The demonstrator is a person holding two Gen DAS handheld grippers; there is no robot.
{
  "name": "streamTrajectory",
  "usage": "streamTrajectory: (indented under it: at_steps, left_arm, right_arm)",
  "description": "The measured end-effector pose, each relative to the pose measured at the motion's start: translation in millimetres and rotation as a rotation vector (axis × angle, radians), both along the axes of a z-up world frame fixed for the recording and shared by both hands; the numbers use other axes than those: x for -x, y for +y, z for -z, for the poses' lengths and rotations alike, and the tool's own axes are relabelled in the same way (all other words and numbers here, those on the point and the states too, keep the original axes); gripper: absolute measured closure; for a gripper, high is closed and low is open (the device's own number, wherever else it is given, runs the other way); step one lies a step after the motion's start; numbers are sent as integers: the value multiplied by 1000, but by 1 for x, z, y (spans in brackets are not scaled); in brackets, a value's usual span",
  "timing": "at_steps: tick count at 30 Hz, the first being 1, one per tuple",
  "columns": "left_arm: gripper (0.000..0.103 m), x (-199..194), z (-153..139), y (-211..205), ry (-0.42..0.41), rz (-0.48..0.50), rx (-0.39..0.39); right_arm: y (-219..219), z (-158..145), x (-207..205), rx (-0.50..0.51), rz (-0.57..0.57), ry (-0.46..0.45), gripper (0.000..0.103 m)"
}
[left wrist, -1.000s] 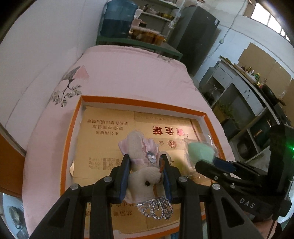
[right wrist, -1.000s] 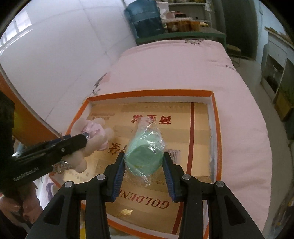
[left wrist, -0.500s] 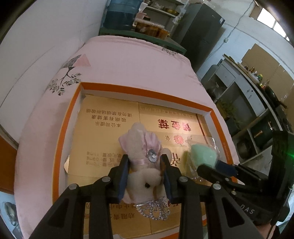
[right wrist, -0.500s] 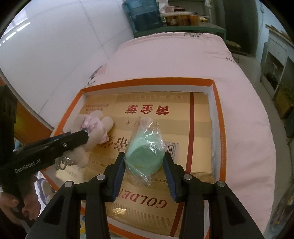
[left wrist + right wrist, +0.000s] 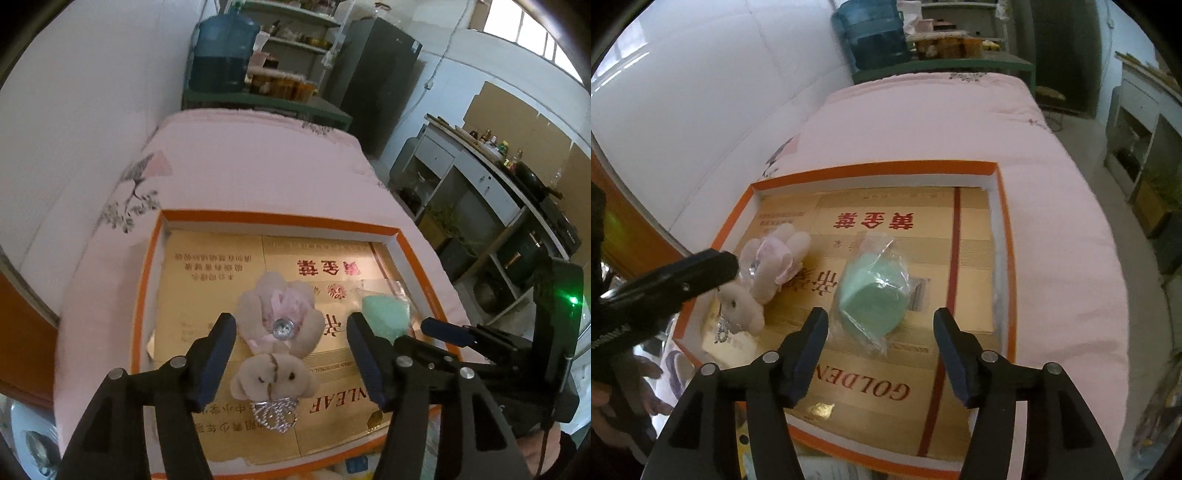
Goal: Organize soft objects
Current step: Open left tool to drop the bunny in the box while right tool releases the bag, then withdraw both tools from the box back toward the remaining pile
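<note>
Inside the tray (image 5: 147,280), plush bunny (image 5: 275,347) lies lengthwise, head nearest both spread-apart jaws.

I see even, soft daylight; a bright window (image 5: 532,37) glares far right. Fisheye bending darkens the corners. Far shelves blur slightly, and my view stays sharp near centre.

Beige plush bunny (image 5: 275,354) in pink — mint-green sponge (image 5: 873,291), orange-rimmed box (image 5: 871,168).

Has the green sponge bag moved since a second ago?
Yes. The green sponge bag dropped from the right hand-held gripper onto the orange-rimmed box.
</note>
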State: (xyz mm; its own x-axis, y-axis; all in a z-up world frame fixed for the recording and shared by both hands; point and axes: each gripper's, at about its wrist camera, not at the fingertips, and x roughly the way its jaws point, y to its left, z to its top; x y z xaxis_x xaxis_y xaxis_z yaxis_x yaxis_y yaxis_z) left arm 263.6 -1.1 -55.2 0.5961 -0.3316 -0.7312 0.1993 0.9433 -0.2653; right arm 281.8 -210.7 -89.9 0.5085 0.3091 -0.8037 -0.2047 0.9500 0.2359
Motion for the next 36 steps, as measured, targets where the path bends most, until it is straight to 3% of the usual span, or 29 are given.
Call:
streamTrajectory:
  at_steps: [11,21,36]
  left_arm:
    - [41,37,-30,15,-56,-37,78]
    - [41,96,-62,24,-204,-92,-17]
    - [41,176,-72,31,-303,-102,-5]
  right_arm:
    - [-3,-41,47,36,29,-133,42]
    - [9,-69,111,93,62,-229,42]
    - [12,-81,180,93,92,-285,42]
